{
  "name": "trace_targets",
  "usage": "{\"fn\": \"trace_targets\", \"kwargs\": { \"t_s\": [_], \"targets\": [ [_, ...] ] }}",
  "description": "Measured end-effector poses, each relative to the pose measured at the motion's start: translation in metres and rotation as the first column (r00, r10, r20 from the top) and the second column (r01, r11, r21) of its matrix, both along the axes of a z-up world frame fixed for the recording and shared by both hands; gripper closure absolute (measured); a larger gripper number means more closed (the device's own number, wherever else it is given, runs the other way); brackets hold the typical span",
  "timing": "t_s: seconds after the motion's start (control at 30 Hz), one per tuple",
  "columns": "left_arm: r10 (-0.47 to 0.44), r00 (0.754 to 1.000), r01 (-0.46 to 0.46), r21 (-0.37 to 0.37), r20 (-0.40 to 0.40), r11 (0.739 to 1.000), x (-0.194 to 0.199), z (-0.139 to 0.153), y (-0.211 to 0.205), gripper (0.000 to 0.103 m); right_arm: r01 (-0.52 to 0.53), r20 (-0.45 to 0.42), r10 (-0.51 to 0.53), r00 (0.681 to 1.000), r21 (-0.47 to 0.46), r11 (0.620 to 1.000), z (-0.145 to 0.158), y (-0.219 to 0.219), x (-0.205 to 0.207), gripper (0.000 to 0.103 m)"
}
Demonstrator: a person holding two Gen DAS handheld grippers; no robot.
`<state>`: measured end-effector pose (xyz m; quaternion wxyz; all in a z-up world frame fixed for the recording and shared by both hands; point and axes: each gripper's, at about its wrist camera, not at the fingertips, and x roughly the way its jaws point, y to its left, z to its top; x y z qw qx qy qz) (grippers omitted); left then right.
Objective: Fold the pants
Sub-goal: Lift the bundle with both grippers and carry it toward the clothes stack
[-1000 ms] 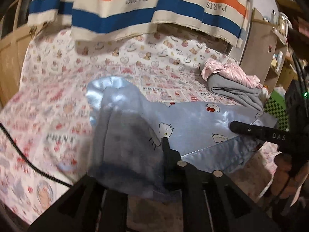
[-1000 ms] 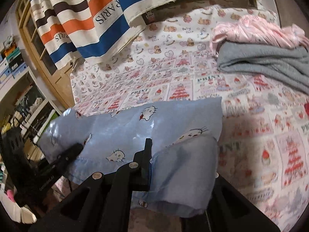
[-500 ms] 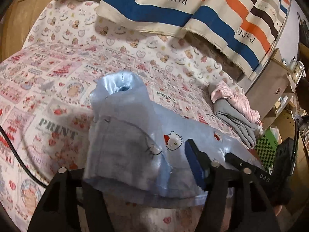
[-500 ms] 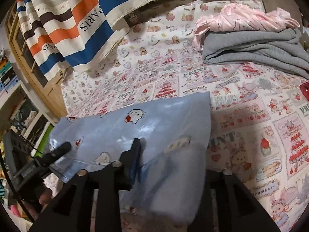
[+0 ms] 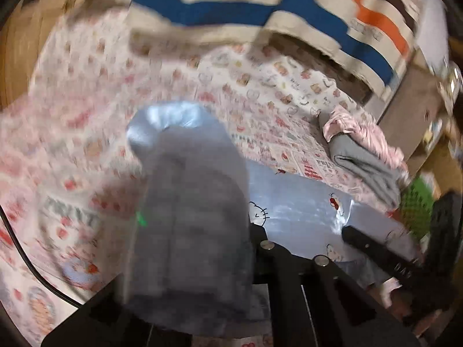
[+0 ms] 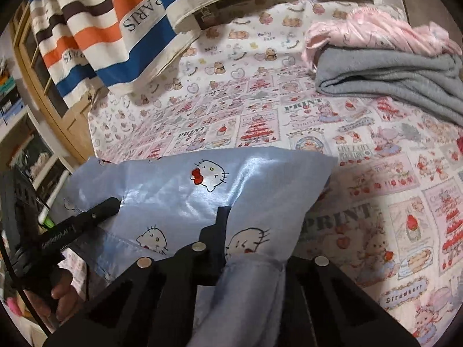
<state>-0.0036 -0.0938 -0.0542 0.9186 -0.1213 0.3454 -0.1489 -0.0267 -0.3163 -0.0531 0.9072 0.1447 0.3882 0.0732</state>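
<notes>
Light blue satin pants (image 6: 254, 173) with cat-face prints lie across the near edge of a bed; they also show in the left wrist view (image 5: 303, 211). My left gripper (image 5: 196, 245) is shut on a raised fold of the pants, which drapes over its fingers and hides the left one. My right gripper (image 6: 254, 248) is shut on the pants' near right corner, cloth bunched between its fingers. Each gripper shows in the other's view: the right gripper at the right (image 5: 385, 257), the left gripper at the left (image 6: 84, 222).
A pink printed bedsheet (image 6: 361, 150) covers the bed. A folded grey garment (image 6: 387, 75) with a pink one (image 6: 376, 29) on top lies at the far right. A striped cloth (image 6: 121, 23) hangs at the back. A wooden frame (image 6: 55, 92) and shelves stand at the left.
My left gripper closed on the pants' fold and lifted it; half a second ago its fingers stood apart. My right gripper also closed on the cloth's corner. The left view blurs from motion.
</notes>
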Motion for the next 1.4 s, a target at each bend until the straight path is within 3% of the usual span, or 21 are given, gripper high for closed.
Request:
{"fn": "trace_targets", "kwargs": {
  "t_s": [0.07, 0.2, 0.37, 0.5, 0.63, 0.83, 0.97, 1.07, 1.17, 1.3, 1.4],
  "targets": [
    [-0.008, 0.999, 0.006, 0.050, 0.043, 0.999, -0.006, 0.005, -0.005, 0.098, -0.004, 0.011, 0.005, 1.000, -0.027, 1.000, 0.002, 0.002, -0.001, 0.098],
    [-0.030, 0.995, 0.024, 0.068, 0.091, 0.997, -0.008, 0.018, -0.006, 0.098, -0.006, 0.042, 0.007, 0.999, -0.018, 1.000, 0.013, -0.004, -0.002, 0.098],
    [-0.066, 0.986, 0.049, 0.118, 0.151, 0.992, -0.004, 0.036, -0.019, 0.098, -0.004, 0.106, 0.012, 0.994, -0.070, 0.998, 0.034, -0.006, -0.002, 0.098],
    [-0.103, 0.972, 0.069, 0.161, 0.213, 0.985, 0.002, 0.057, -0.036, 0.098, 0.015, 0.167, 0.010, 0.986, -0.143, 0.990, 0.054, -0.009, -0.001, 0.098],
    [-0.156, 0.956, 0.117, 0.165, 0.248, 0.979, 0.015, 0.086, -0.057, 0.098, 0.057, 0.231, -0.019, 0.973, -0.159, 0.986, 0.080, -0.029, 0.005, 0.098],
    [-0.233, 0.919, 0.183, 0.178, 0.320, 0.967, 0.058, 0.134, -0.111, 0.097, 0.160, 0.319, -0.103, 0.942, -0.158, 0.974, 0.129, -0.086, 0.027, 0.098],
    [-0.297, 0.897, 0.249, 0.180, 0.326, 0.952, 0.099, 0.154, -0.172, 0.097, 0.270, 0.342, -0.188, 0.921, -0.209, 0.940, 0.156, -0.133, 0.056, 0.098],
    [-0.330, 0.867, 0.278, 0.187, 0.373, 0.942, 0.118, 0.164, -0.213, 0.097, 0.338, 0.358, -0.244, 0.901, -0.230, 0.913, 0.166, -0.166, 0.073, 0.098],
    [-0.349, 0.843, 0.296, 0.189, 0.410, 0.936, 0.134, 0.169, -0.245, 0.097, 0.397, 0.373, -0.293, 0.880, -0.240, 0.886, 0.174, -0.202, 0.092, 0.098],
    [-0.364, 0.847, 0.328, 0.158, 0.386, 0.931, 0.162, 0.167, -0.277, 0.096, 0.435, 0.361, -0.333, 0.871, -0.253, 0.864, 0.174, -0.234, 0.110, 0.098],
    [-0.380, 0.840, 0.338, 0.175, 0.388, 0.925, 0.175, 0.155, -0.294, 0.096, 0.445, 0.344, -0.343, 0.874, -0.281, 0.850, 0.165, -0.250, 0.127, 0.098]
  ]
}}
